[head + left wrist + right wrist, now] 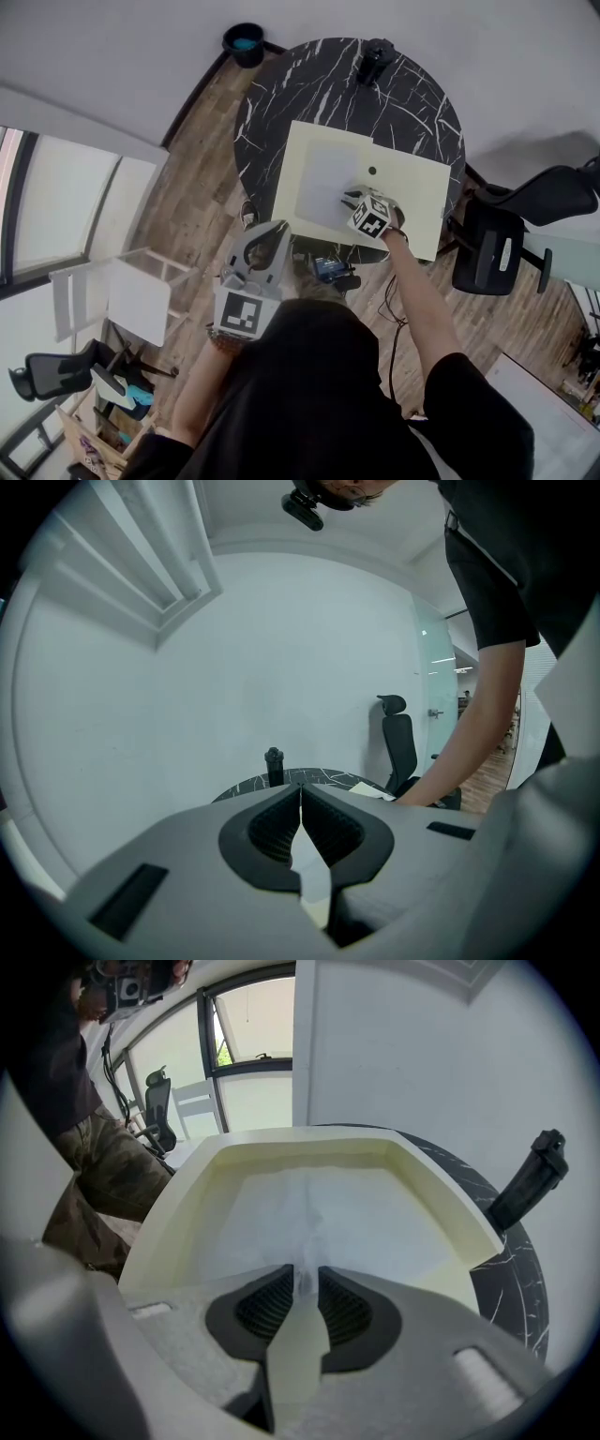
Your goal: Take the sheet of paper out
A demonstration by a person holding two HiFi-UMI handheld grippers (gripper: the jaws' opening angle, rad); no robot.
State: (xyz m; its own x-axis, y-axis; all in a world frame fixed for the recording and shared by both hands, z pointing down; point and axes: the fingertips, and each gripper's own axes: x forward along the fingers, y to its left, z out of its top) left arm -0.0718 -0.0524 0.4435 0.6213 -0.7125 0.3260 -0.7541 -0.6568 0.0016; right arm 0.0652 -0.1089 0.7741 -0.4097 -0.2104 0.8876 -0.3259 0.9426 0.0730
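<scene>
Right tool (305,1274) is nipped almost closed on a raised fold of the sheet of paper (309,1208), which lies inside the tray (417,192) on the tabletop (309,84); left tool (301,797) is closed and empty, off the tray's near edge.

Left tongs (300,789) closed — right tongs (305,1277) clamped

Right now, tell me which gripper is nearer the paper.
Right. The right gripper is over the tray, fingers closed on an edge of the paper. The left gripper hangs shut off the near side of the table, clear of the tray.
</scene>
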